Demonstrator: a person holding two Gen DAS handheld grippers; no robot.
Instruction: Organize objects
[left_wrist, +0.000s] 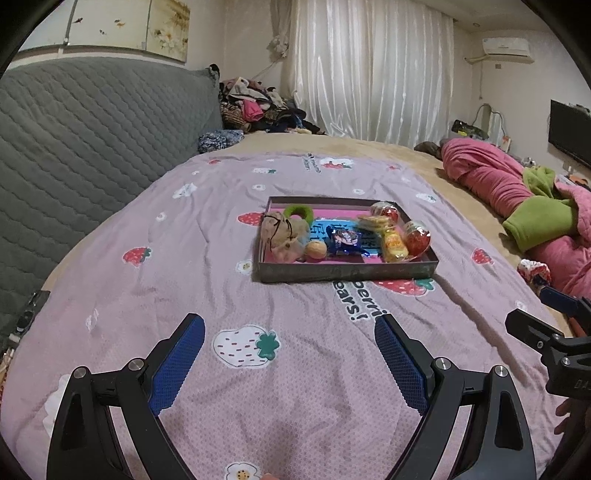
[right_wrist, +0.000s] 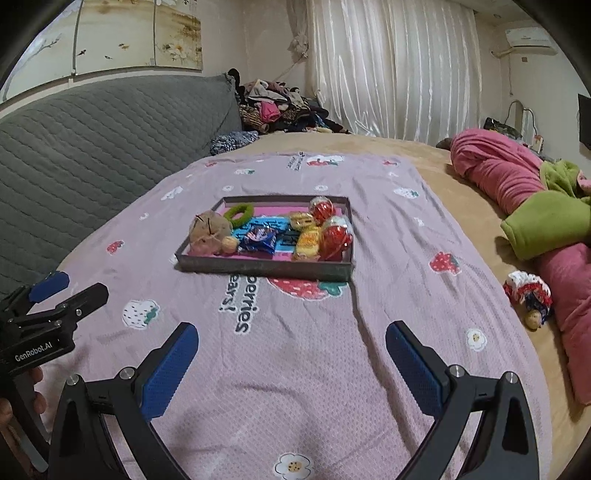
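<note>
A shallow dark tray (left_wrist: 343, 272) (right_wrist: 258, 267) sits on the pink strawberry blanket in the middle of the bed. It holds a beige plush toy (left_wrist: 282, 234) (right_wrist: 208, 230), a green ring (left_wrist: 298, 212) (right_wrist: 240, 213), a small ball (left_wrist: 316, 250), a blue snack packet (left_wrist: 345, 240) (right_wrist: 258, 238), yellow snacks (left_wrist: 393, 243) (right_wrist: 308, 240) and red round sweets (left_wrist: 417, 234) (right_wrist: 334, 236). My left gripper (left_wrist: 290, 328) is open and empty, short of the tray. My right gripper (right_wrist: 291, 336) is open and empty, also short of it.
A grey quilted headboard (left_wrist: 85, 140) runs along the left. Pink and green bedding (right_wrist: 546, 206) lies at the right, with a small doll (right_wrist: 528, 295) on the tan sheet beside it. Clothes (left_wrist: 255, 103) are piled at the far corner by the white curtain.
</note>
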